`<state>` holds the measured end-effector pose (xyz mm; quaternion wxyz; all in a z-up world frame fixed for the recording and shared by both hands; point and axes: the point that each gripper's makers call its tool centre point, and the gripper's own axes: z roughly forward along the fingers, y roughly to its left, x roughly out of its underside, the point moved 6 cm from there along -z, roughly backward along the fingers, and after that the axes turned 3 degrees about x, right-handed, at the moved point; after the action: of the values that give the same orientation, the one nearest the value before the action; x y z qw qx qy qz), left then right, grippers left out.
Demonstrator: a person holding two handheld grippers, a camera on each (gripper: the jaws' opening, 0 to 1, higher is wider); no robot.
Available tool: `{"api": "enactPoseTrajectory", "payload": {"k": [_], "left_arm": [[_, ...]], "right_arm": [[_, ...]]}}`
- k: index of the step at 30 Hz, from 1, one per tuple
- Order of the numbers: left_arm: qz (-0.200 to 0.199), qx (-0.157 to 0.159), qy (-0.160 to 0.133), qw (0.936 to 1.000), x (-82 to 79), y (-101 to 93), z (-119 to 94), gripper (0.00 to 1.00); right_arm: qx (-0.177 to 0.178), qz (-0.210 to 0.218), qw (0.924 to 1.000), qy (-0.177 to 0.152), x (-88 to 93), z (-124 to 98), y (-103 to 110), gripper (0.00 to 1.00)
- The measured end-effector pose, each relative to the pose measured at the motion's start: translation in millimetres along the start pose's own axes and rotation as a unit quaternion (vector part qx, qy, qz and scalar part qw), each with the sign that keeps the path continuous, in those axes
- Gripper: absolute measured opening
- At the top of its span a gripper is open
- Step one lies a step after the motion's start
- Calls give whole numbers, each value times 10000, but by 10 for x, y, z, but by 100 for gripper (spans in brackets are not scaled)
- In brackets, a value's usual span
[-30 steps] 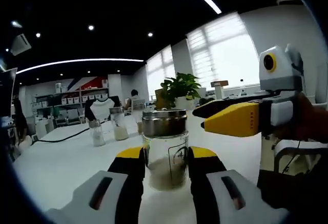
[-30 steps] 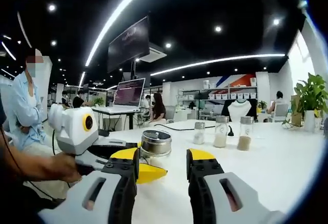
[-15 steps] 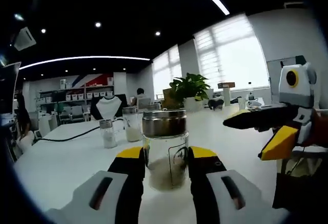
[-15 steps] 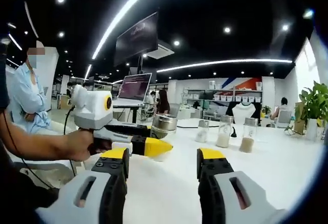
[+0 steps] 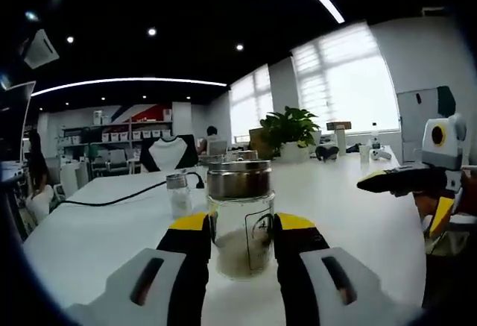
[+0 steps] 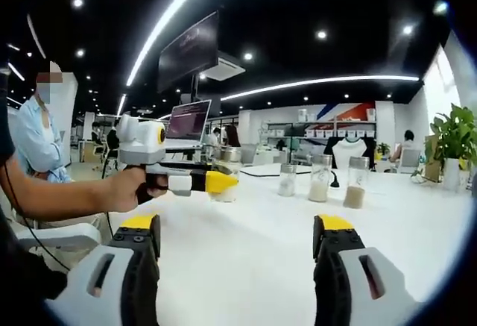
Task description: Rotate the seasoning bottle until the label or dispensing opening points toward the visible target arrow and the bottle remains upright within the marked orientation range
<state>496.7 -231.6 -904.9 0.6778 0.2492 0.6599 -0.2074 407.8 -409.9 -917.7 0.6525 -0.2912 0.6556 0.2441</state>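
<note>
The left claw (image 5: 240, 230) is clamped on the seasoning bottle (image 5: 239, 218): its two yellow-tipped jaws press on both sides of the glass body. The bottle stands upright on the white surface (image 5: 97, 229). It has a shiny metal cap and some pale powder in the lower part. A small dark mark is printed on the glass, on the side that faces the camera.

In the right gripper view, the right claw (image 6: 238, 230) has its jaws wide apart, with nothing between them, low over the same surface (image 6: 246, 259). Farther ahead, a hand (image 6: 133, 187) holds the left claw (image 6: 220, 183), and the bottle (image 6: 221, 189) is partly hidden behind its yellow tip.

In the left gripper view, the right claw (image 5: 395, 182) comes in from the right edge, well apart from the bottle.

Three more bottles (image 6: 320, 179) stand in a row farther on the surface. A black cable (image 5: 119, 198) lies across the surface, and a green plant (image 5: 289, 127) stands near the windows. A person in a light blue shirt (image 6: 30, 143) sits at the left of the right gripper view.
</note>
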Motion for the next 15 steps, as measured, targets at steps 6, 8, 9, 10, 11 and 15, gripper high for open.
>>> {"api": "enactPoseTrajectory", "payload": {"k": [6,8,9,10,11,15], "left_arm": [[-213,-50,-1,9998,77,90,21,34],[-242,-58,40,9997,115,137,45,34],[-289,-71,74,9995,135,167,59,34],[-335,-80,93,9994,146,184,64,34],[-362,-82,94,9993,158,207,72,34],[-429,-107,163,9989,222,270,112,34]], "right_arm": [[-43,0,10000,83,35,1,2,94],[-51,-1,10000,85,38,-1,5,95],[-58,-3,9999,90,43,-3,5,95],[-59,-6,9999,99,46,-3,1,95],[-54,-11,9999,110,50,-5,-2,95],[-29,6,9999,111,51,-13,-30,94]]}}
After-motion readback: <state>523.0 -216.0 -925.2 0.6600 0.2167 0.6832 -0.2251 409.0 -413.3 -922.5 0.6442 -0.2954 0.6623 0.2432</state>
